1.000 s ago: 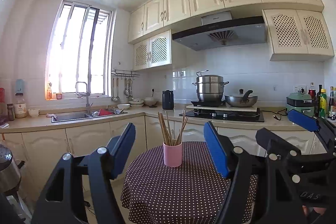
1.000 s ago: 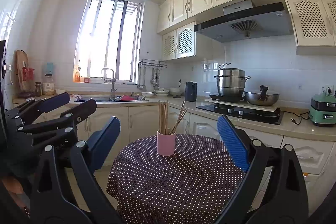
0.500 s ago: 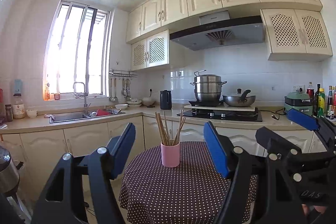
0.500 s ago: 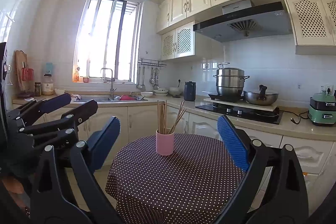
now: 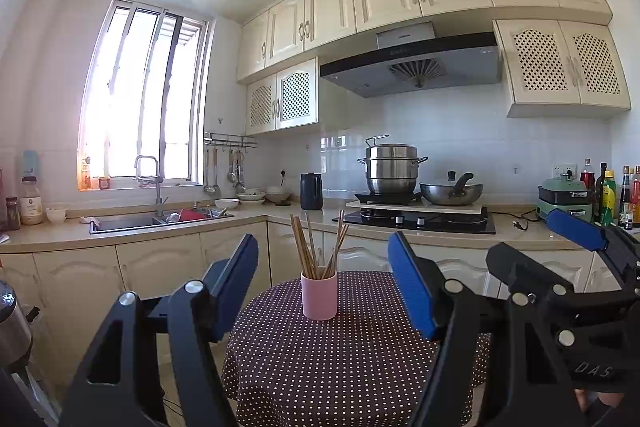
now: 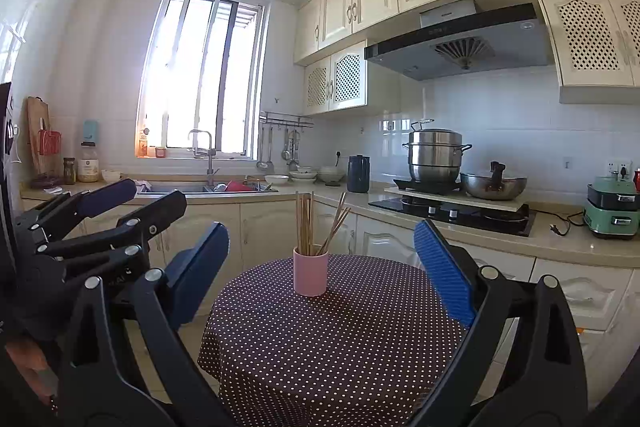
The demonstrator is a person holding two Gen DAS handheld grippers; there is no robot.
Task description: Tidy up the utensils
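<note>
pink cup (image 5: 319, 293) of chopsticks (image 5: 316, 247) sits upright near the tabletop's (image 5: 340, 367) far edge | left tongs (image 5: 326, 291) gaping wide, holding nothing | right tongs (image 6: 320, 267) same, empty | chopstick count, maybe eight, too thin to tell

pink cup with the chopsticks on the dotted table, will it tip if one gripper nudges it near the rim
Probably yes. The pink cylindrical cup is narrow and tall, and the long wooden chopsticks stand far above its rim, some splayed sideways, so it looks top-heavy. The brown polka-dot tablecloth may slide or bunch under it. The sticks themselves look stiff and light.
</note>
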